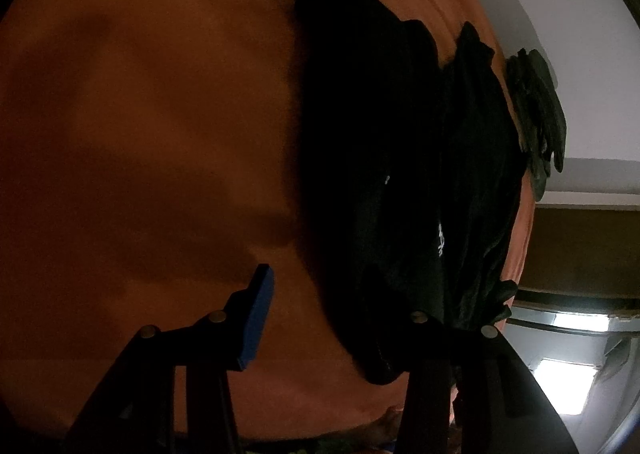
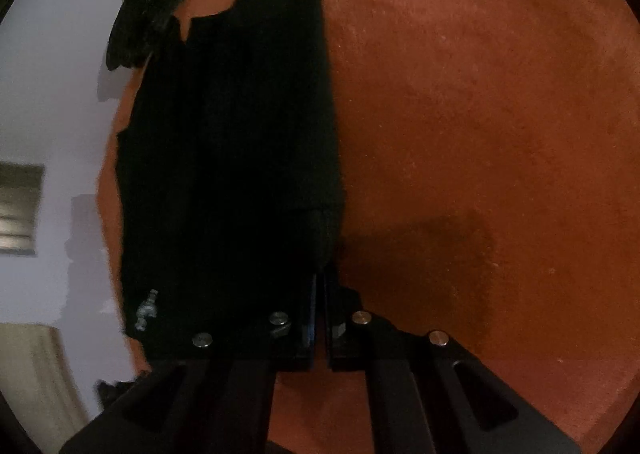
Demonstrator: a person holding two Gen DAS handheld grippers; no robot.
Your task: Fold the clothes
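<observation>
A black garment [image 2: 232, 158] lay on an orange cover [image 2: 480, 114], its near corner at six o'clock pinched by the right gripper [image 2: 320, 294], apparently readying a fold. Only the left view showed the left gripper [image 1: 344, 294] spread wide, one finger [image 1: 256, 318] clear.

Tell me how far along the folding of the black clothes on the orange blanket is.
Looks done: one black garment already lies as a long narrow bundle on the orange blanket. In hand: the right tongs are shut on its near edge, while the left tongs stand open beside it, gripping nothing. Left: the crumpled dark clothes next to it and the pile at the blanket's edge look unfolded.
</observation>
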